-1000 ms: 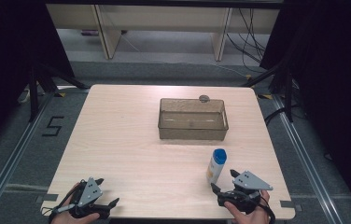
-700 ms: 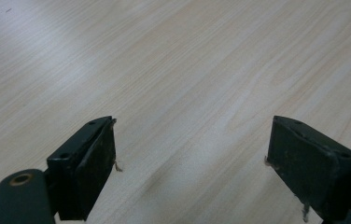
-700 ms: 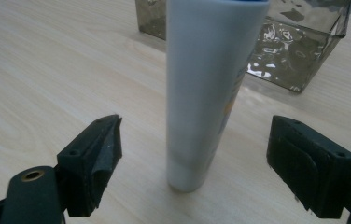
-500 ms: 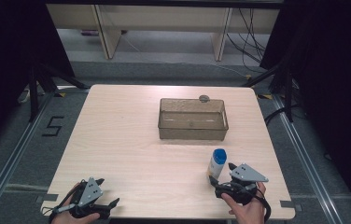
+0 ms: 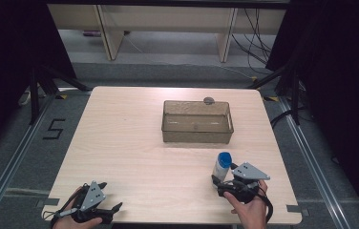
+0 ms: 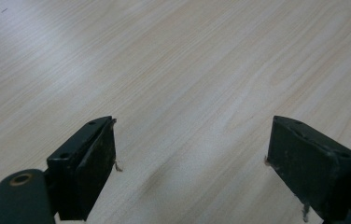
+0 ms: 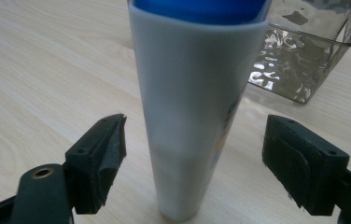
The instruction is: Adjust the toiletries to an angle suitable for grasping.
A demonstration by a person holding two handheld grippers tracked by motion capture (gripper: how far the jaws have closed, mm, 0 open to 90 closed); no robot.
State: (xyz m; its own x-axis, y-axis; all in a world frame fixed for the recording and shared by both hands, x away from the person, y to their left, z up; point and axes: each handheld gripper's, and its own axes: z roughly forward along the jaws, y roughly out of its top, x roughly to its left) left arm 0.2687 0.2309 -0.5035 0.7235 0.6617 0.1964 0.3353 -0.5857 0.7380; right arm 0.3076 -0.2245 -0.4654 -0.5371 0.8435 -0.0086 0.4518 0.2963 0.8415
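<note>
Spanning a dim room with shelving behind, the pale wood worktop carries the left claw spread and empty, a clear bin, and the right claw, just closing but spread clear around an upright white bottle.

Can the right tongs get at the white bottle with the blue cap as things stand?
Probably yes: the right tongs already straddle the upright bottle, jaws just been closing but not touching it yet, with nothing in between.
</note>
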